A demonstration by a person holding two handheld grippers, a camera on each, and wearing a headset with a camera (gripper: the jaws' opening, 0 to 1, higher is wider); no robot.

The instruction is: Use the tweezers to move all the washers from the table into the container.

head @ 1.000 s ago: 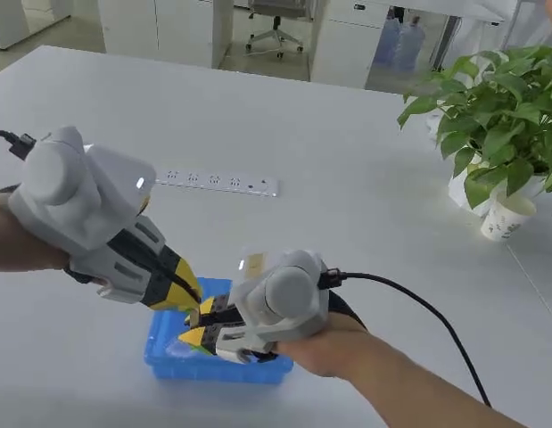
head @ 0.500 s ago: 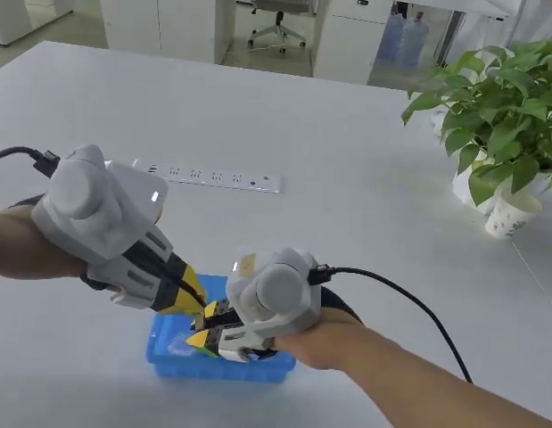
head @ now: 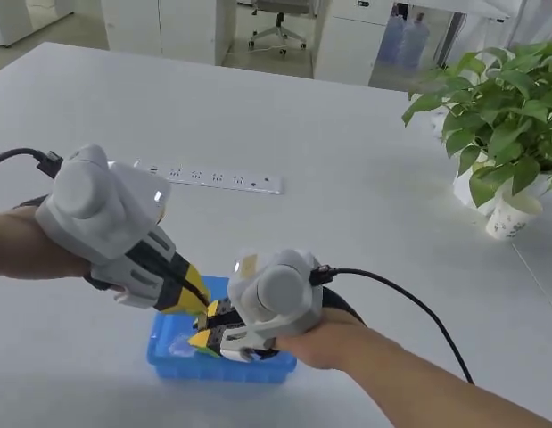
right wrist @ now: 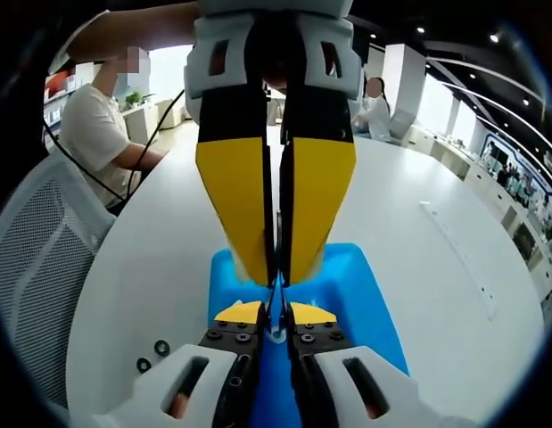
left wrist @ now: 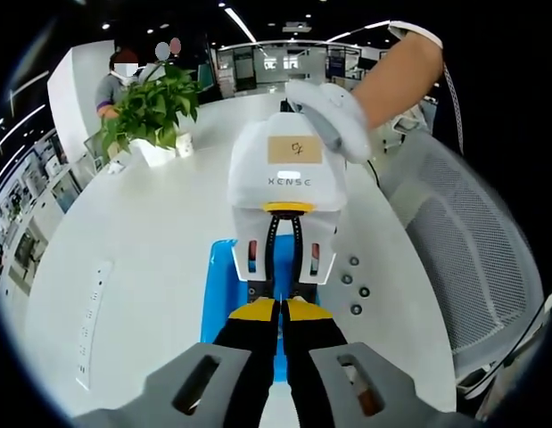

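Both grippers meet tip to tip over a blue container (head: 173, 358) at the table's near edge. My left gripper (head: 201, 311) comes in from the left, its yellow jaws pressed together on thin silver tweezers (right wrist: 276, 287). My right gripper (head: 201, 340) points left at it, jaws shut, and the tweezers' lower end runs in between them. In the left gripper view, the left gripper (left wrist: 280, 310) faces the right gripper's white body, and several dark washers (left wrist: 354, 285) lie on the table right of the container (left wrist: 220, 294). Two washers (right wrist: 152, 354) also lie left of the container (right wrist: 365, 312) in the right gripper view, where the right gripper (right wrist: 276, 313) sits below.
A white power strip (head: 213, 179) lies on the table beyond the grippers. At the far right stand a potted plant (head: 498, 107) and a paper cup (head: 509, 216). A black cable (head: 409, 299) trails from the right gripper. A mesh chair (left wrist: 472, 232) and seated people are beside the table.
The head camera shifted a little. Both grippers stay tip to tip over the blue container, the left one slightly higher and further right in view.
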